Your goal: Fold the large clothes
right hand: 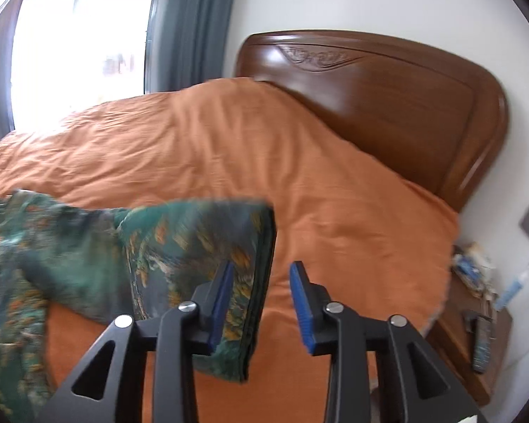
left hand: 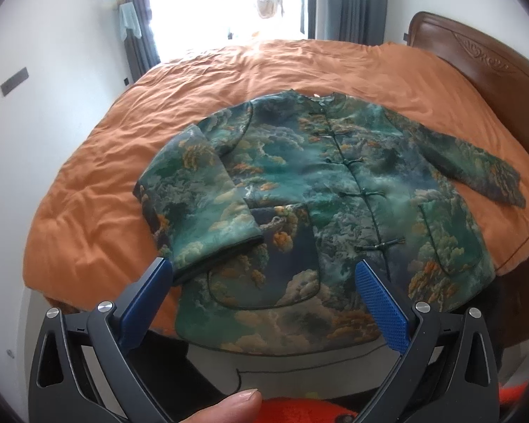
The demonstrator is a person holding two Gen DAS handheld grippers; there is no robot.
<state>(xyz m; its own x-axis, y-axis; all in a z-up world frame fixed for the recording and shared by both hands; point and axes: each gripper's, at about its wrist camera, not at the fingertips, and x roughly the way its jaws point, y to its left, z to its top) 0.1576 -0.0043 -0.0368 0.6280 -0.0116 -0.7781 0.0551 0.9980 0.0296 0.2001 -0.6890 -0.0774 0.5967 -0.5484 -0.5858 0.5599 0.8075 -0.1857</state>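
Note:
A green patterned jacket (left hand: pixel 335 190) with knot buttons lies front-up on the orange bedspread (left hand: pixel 123 134). Its left sleeve (left hand: pixel 201 204) is folded in over the body; its right sleeve (left hand: pixel 476 162) lies stretched out to the side. My left gripper (left hand: pixel 262 275) is open and empty, hovering above the jacket's hem. In the right wrist view, my right gripper (right hand: pixel 262 275) is open just above the right sleeve's cuff (right hand: pixel 229 268), with the left fingertip over the cuff and the right one over the bedspread (right hand: pixel 335 176). It holds nothing.
A wooden headboard (right hand: pixel 388 105) stands at the right end of the bed. A bedside table (right hand: pixel 476 335) with a remote and clutter is beside it. A bright window with grey curtains (left hand: pixel 349 0) is behind the bed. The jacket's hem hangs over the bed's near edge.

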